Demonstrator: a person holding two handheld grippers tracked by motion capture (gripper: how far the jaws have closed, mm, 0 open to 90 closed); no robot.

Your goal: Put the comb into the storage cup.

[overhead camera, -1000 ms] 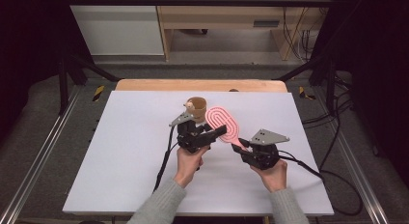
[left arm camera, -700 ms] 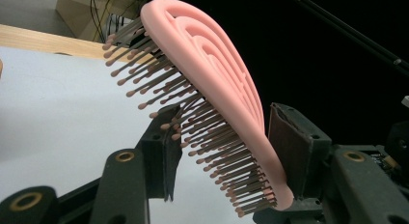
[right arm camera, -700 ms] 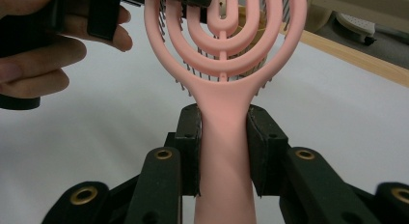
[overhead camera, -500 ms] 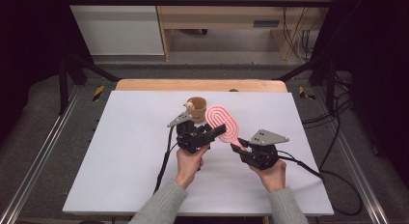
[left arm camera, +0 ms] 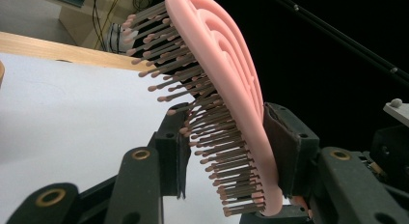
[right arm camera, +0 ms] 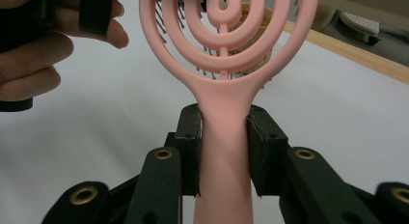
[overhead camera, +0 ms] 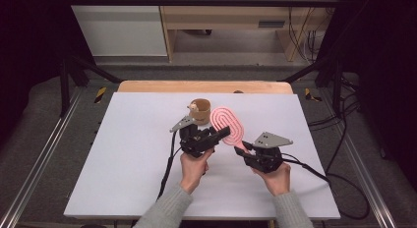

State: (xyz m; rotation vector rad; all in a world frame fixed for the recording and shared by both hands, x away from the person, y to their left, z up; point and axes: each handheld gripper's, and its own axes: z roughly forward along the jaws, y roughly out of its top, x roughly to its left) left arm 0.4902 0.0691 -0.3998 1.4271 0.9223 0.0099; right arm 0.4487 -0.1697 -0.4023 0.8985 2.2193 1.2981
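Note:
A pink hairbrush (overhead camera: 227, 124) with an open looped head is held up over the white table (overhead camera: 123, 154) between both grippers. My right gripper (overhead camera: 243, 148) is shut on its handle (right arm camera: 224, 151), a pad pressing each side. My left gripper (overhead camera: 221, 133) has just been closing across the brush head (left arm camera: 226, 79). One pad (left arm camera: 282, 151) lies against the pink back and the other (left arm camera: 179, 151) meets the bristle tips. A hand holds each gripper.
A brown cup (overhead camera: 200, 110) stands on the table just behind the brush, with a small light thing at its rim. A wooden edge (overhead camera: 206, 86) runs along the table's far side. Cables trail from both grippers toward the front and the right.
The left gripper's jaws have drawn in around the brush head. Both hands and the brush have stayed where they were.

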